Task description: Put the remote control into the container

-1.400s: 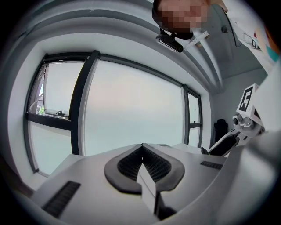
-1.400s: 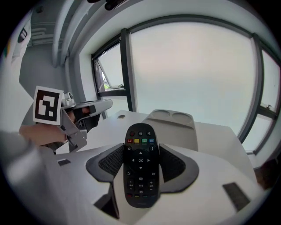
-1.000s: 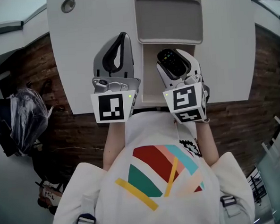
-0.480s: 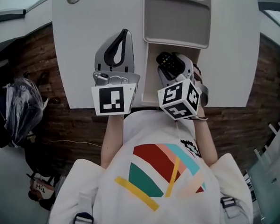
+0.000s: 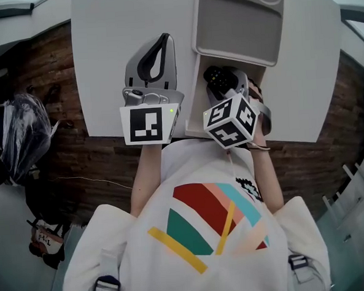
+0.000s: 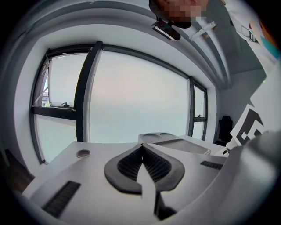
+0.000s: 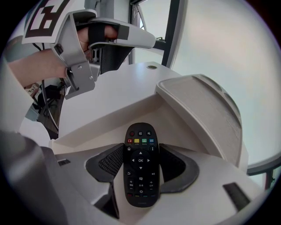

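The right gripper [image 7: 140,151] clamps the remote [image 7: 140,167] in its jaws, its cube [image 5: 230,121] half hiding it overhead; the left gripper [image 6: 142,147] has jaws closed, empty.

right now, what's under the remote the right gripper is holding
The white container's open inside, bare where it shows. The remote and the right gripper cover the part straight below.

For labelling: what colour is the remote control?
Black oval remote control; best in right gripper view.
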`<state>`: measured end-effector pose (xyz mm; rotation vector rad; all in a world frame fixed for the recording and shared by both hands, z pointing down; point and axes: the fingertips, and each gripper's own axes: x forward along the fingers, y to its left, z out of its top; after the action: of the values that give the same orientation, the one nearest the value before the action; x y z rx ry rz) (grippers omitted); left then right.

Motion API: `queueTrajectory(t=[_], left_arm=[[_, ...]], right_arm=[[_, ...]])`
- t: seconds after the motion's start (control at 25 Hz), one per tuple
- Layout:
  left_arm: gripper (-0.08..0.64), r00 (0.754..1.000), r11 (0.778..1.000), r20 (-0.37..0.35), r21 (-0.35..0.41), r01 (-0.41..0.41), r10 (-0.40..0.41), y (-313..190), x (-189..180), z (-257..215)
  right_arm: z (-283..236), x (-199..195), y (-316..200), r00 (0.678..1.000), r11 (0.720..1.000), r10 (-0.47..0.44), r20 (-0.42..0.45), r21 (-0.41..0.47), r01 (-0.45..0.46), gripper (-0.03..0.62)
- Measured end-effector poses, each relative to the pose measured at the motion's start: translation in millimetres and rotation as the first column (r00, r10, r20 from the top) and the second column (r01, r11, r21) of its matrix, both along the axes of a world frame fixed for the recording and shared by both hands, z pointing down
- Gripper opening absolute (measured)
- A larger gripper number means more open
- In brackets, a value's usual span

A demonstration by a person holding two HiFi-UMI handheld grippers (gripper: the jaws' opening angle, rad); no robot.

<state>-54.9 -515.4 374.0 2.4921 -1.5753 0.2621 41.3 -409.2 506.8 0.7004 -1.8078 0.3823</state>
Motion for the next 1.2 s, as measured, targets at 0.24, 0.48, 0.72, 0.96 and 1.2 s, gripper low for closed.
queueTrajectory(t=[0.24,0.48,0.72,0.96,1.2], left_arm=[[0.008,0.999,0.999,-0.007,-0.007,0.031,-0.031,-3.5,-10.1,2.7],[0.008,1.0,0.999,-0.007,-0.023,0.027,-0.027,-3.2,-11.1,10.7],[0.008,1.0,1.0,0.003,-0.003,0.028,-0.028,-3.4,-9.0,5.3],[0.008,0.999,0.999,0.018,-0.003,0.041,-0.041,1.2,-13.3,4.0],[0.008,0.999,0.999,0.018,0.016,0.049,-0.05,0.9,-13.2,-1.8]], right_arm=[[2.7,-1.8,-0.4,1.0,0.995,-0.03,0.008,-0.099,0.031,0.256],[5.7,-4.6,1.6,0.999,0.994,-0.033,0.001,-0.107,0.033,0.255],[5.2,-3.4,1.3,1.0,0.996,-0.018,0.011,-0.091,0.019,0.256],[5.3,-0.2,-0.6,1.0,0.994,0.018,-0.024,-0.105,-0.02,0.258],[3.5,4.7,-6.3,0.998,0.999,0.03,-0.054,-0.044,-0.032,0.311]])
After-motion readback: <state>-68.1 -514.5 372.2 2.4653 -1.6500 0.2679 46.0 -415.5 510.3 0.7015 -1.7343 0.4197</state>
